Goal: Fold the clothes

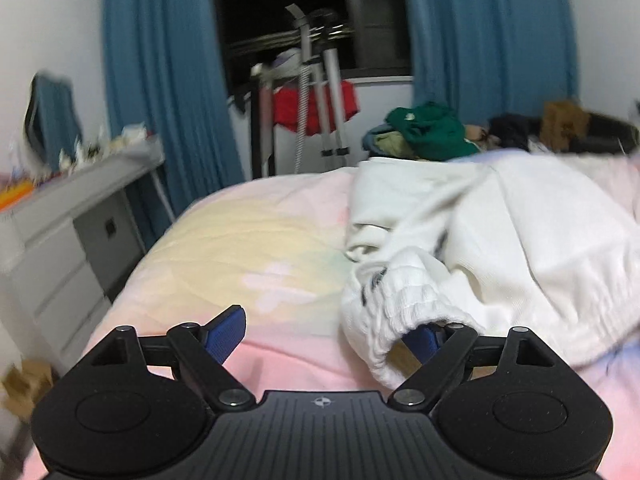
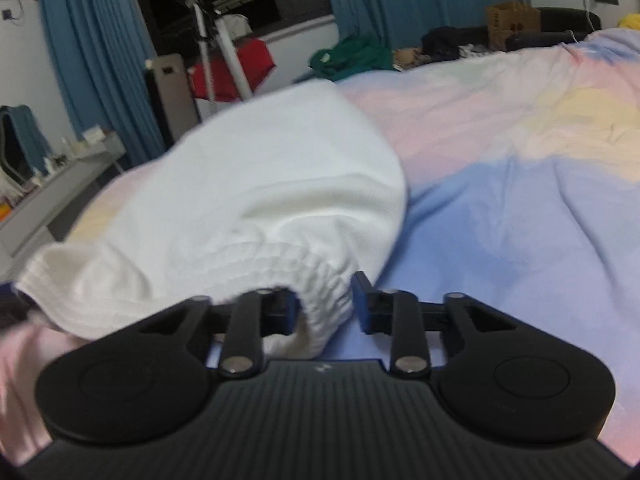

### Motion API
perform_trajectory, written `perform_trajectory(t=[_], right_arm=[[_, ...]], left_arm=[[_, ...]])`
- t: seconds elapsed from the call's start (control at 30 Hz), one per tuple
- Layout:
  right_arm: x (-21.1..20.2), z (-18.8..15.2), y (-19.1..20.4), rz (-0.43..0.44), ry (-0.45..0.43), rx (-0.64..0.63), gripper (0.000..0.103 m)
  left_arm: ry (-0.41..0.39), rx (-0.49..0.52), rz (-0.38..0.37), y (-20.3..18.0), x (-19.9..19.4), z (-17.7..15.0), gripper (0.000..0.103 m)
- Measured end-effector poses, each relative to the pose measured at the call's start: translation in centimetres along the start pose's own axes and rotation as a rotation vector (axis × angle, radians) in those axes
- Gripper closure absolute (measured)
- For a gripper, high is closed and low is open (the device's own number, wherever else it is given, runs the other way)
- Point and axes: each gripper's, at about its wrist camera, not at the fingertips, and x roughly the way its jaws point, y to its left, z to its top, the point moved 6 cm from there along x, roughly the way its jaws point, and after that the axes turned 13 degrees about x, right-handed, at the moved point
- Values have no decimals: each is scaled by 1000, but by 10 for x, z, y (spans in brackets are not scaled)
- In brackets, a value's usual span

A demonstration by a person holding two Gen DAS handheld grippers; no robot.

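A white garment (image 1: pixel 500 240) with a ribbed elastic waistband (image 1: pixel 404 300) lies bunched on the pastel bed cover (image 1: pixel 248 248). My left gripper (image 1: pixel 324 336) is open; the waistband drapes over its right finger, and its left finger (image 1: pixel 226 334) is bare. In the right wrist view the same white garment (image 2: pixel 260 184) lies ahead. My right gripper (image 2: pixel 326 308) is open, with the ribbed waistband (image 2: pixel 316 280) sitting between its two fingers, resting on the left one.
A pile of clothes with a green garment (image 1: pixel 432 128) sits at the bed's far edge. A white dresser (image 1: pixel 60 216) stands left of the bed. A drying rack with a red cloth (image 1: pixel 316 108) stands by the window. Blue curtains (image 1: pixel 160 80) hang behind.
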Motion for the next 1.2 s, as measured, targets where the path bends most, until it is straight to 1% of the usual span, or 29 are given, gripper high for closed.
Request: perform_trajectory(t=[0.03,0.1,0.13,0.17,0.2,0.23,0.27,0.3,0.33,0.37,0.43,0.47,0.6,0.73,0.87,0.97,1.03,1.07,1.13,1.17,1.2], right_arm=[[-6,1,5,20,-19,-10,73],[-19,6,14,61,-62,-10,74],[-24,9,16,73,-78,-3,75],[-26,12,15,70,-83,2,79],[-27,15,14,66,-86,7,80],[-29,18,13,62,-90,12,84],[-28,20,9,51,-82,15,86],[-27,20,6,42,-69,19,88],[-26,18,4,36,-57,20,88],[-27,18,2,33,-50,15,89],[-30,15,3,40,-47,5,89],[-33,15,4,48,-48,3,90],[-50,9,14,106,-40,-11,91],[-76,2,42,204,-19,2,91],[-104,-9,95,336,-2,21,91],[-110,-18,149,448,29,27,91],[-108,-25,189,521,54,19,90],[-104,-30,209,557,72,25,90],[-89,-44,245,619,105,33,90],[-82,-51,263,650,121,37,90],[-70,-63,276,662,146,30,90]], left_arm=[[-5,41,15,-7,0,0,18],[-11,89,44,-19,1,-1,18],[-18,84,62,-22,2,2,18],[-24,72,81,-23,3,5,18],[-31,61,101,-25,3,8,21],[-36,20,117,-24,5,12,28],[-34,-29,124,-21,7,16,32],[-34,-72,126,-16,8,20,41],[-36,-116,132,-11,9,24,53],[-39,-159,138,-6,9,28,58],[-52,-225,109,-1,7,34,86],[-56,-240,93,0,4,37,90],[-98,-288,63,19,-17,53,92],[-138,-346,55,66,-36,71,92],[-156,-343,56,123,-46,98,92],[-159,-396,65,179,-46,123,92],[-133,-443,91,220,-39,128,92],[-112,-479,105,240,-32,125,92],[-46,-549,150,278,-14,107,92],[-16,-567,173,294,-3,97,92],[15,-578,193,307,10,82,92]])
